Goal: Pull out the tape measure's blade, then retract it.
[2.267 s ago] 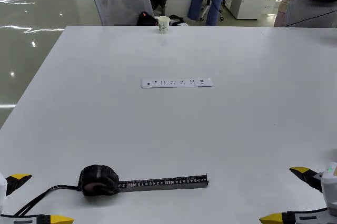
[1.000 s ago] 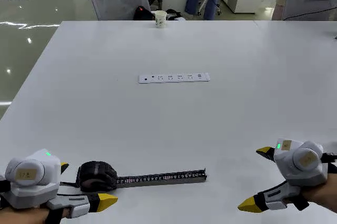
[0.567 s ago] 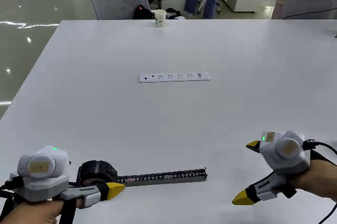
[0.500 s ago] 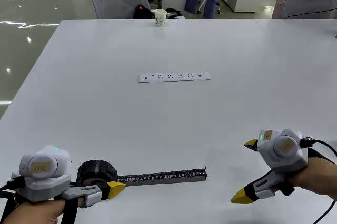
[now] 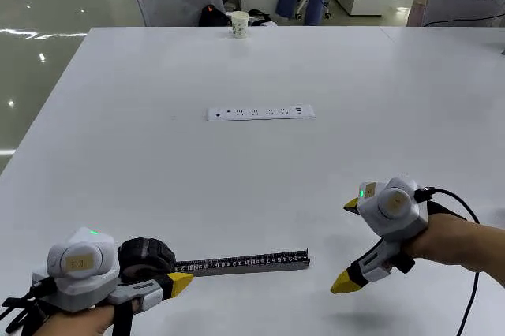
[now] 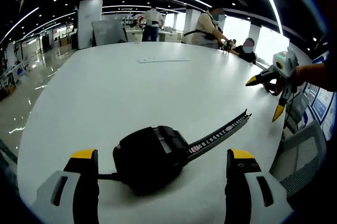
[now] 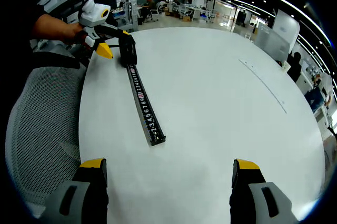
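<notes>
Where tape measure (image 5: 147, 258) lies, blade (image 5: 241, 262) points right (extended)

White table (image 5: 379, 76): tape measure (image 5: 146, 255), power strip (image 5: 260, 113), cup (image 5: 239, 24)

The head view looks forward and down over the white table (image 5: 252, 186) from its near edge; the left gripper view sits low, close behind the tape measure (image 6: 150, 155), with the right gripper (image 6: 263, 99) at 3 o'clock, and the right gripper view looks back along the shared blade (image 7: 145, 111) toward the left gripper (image 7: 116, 42) at 10 o'clock.
</notes>
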Action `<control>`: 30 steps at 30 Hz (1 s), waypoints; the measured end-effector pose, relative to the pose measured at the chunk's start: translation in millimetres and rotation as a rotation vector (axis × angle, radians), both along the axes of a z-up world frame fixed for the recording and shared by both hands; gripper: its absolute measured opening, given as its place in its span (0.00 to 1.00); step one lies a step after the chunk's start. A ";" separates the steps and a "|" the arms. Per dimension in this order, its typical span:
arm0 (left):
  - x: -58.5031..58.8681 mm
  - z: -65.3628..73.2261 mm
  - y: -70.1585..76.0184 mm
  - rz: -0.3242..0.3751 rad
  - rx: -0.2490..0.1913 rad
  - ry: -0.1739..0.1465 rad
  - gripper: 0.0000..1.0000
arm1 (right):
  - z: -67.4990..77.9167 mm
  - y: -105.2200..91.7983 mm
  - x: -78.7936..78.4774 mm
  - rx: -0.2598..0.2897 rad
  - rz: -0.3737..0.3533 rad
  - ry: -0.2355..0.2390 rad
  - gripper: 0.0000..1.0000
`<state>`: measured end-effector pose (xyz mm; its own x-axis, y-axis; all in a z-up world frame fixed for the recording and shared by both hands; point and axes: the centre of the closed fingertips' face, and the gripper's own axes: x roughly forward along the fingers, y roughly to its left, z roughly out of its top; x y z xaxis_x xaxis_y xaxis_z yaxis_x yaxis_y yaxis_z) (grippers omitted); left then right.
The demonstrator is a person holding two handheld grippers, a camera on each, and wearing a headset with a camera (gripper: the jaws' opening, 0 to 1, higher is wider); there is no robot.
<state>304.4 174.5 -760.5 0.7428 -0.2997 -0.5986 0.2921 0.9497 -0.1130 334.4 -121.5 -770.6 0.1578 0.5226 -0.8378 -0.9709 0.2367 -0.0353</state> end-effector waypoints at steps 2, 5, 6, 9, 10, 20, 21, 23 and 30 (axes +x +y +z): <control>3.4 2.3 0.8 0.029 -0.010 -0.021 0.99 | -3.9 3.0 0.0 -0.011 0.015 0.007 0.99; 4.7 0.4 2.4 0.078 -0.034 -0.021 0.99 | -8.8 9.8 -1.7 -0.020 0.043 0.024 0.99; 5.5 0.6 2.8 0.091 -0.041 -0.028 0.99 | -9.6 12.1 -2.5 -0.020 0.055 0.028 0.99; 6.9 -1.8 4.5 0.124 -0.043 -0.055 0.99 | -12.5 17.3 0.5 -0.030 0.070 0.029 0.99; 5.8 -1.5 3.0 0.133 -0.045 -0.058 0.99 | -13.5 19.2 2.1 -0.029 0.068 0.037 0.99; 12.0 2.9 -6.2 0.136 0.009 -0.117 0.99 | -28.5 31.8 -1.0 -0.051 0.119 0.079 0.91; 12.7 3.5 -6.4 0.139 0.006 -0.120 0.99 | -28.8 32.8 -1.5 -0.052 0.127 0.077 0.89; 15.2 4.8 -7.4 0.151 -0.016 -0.126 0.99 | -28.7 34.5 -2.3 -0.052 0.142 0.078 0.86; 18.7 4.3 -9.9 0.166 -0.044 -0.120 0.99 | -30.2 34.6 -3.6 -0.067 0.182 0.085 0.71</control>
<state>323.1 164.6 -756.2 0.8493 -0.1915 -0.4919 0.1461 0.9807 -0.1295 330.8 -86.9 -800.9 -0.0066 0.4784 -0.8781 -0.9977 0.0566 0.0383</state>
